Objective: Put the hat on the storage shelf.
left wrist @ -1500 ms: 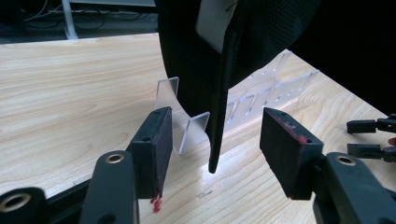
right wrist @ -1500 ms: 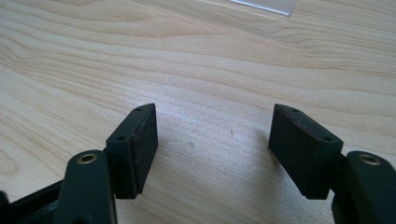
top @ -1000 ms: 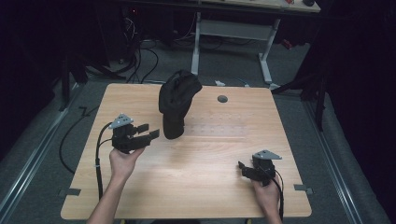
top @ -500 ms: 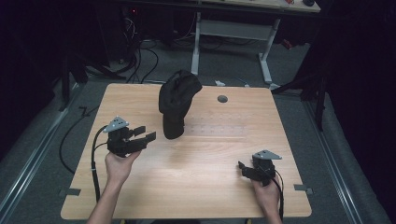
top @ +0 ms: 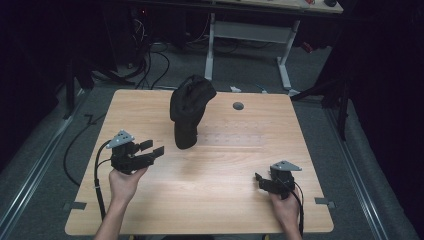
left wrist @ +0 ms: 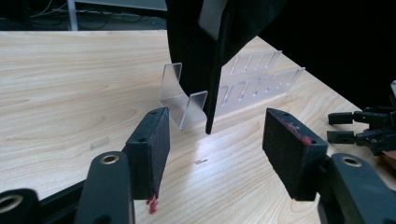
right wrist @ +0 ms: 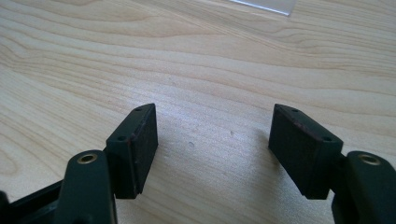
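The person's left hand [top: 124, 181] holds the left gripper [top: 151, 148] raised near the desk's left side, its jaws aimed up and to the right toward a black cap [top: 191, 100]; in the left gripper view the jaws stand well apart with nothing between the pads, and the cap's lower edge hangs just beyond them. The right hand [top: 286, 210] rests low near the desk's front right corner, holding the right gripper [top: 259, 178] pointed left across the wood; in the right gripper view its jaws are likewise spread wide over bare wood, gripping nothing. The cap stands upright at the middle of the desk [top: 225, 200], toward the far side, propped on a clear plastic stand [left wrist: 183, 100], so that its long axis runs roughly vertical, crown at the top and its narrower lower end pointing down at the desk. Just right of the cap lies a clear slotted plastic rack [top: 235, 139], flat on the wood, and beyond it a round grey grommet [top: 238, 106] sits in the desk top. Nothing lies between the left gripper and the cap. Cables [top: 150, 65] trail over the floor beyond the desk, before a white-legged table [top: 250, 35].
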`<action>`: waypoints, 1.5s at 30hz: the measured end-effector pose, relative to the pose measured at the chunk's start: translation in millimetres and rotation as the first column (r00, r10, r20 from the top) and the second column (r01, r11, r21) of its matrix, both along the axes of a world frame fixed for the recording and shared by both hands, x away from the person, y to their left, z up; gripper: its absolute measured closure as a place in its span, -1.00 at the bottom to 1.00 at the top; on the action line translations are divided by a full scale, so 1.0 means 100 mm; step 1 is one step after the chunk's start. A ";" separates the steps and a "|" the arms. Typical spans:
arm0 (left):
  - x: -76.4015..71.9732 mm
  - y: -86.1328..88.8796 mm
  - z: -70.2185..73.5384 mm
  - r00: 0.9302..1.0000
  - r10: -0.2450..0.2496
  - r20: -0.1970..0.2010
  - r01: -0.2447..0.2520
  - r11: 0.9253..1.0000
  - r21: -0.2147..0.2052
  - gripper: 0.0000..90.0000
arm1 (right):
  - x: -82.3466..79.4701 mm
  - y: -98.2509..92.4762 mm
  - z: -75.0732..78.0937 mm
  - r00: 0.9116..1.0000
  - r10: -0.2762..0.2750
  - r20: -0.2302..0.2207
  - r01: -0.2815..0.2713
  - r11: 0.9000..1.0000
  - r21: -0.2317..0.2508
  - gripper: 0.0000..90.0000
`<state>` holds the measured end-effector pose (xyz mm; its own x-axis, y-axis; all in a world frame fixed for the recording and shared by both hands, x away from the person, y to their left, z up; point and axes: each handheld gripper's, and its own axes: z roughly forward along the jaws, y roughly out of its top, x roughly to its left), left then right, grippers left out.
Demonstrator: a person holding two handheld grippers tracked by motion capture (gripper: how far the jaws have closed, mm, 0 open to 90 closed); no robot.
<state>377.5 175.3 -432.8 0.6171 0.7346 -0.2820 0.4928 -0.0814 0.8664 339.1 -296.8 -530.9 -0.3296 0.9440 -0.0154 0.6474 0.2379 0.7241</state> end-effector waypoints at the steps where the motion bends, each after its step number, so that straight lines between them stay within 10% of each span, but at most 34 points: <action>1: -0.01 0.00 0.00 1.000 0.000 -0.001 0.000 1.000 0.003 -0.07 | 0.00 0.00 0.00 1.000 0.000 0.001 0.000 1.000 -0.002 -0.27; 45: -0.27 0.10 -0.35 0.998 0.040 -0.048 -0.037 0.998 0.049 -0.12 | 0.00 0.00 0.00 1.000 -0.001 0.000 0.001 1.000 0.000 -0.27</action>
<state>350.5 184.9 -467.5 0.5744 0.7710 -0.2751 0.5383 -0.1025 0.8365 339.1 -296.7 -530.9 -0.3288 0.9443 -0.0153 0.6475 0.2372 0.7242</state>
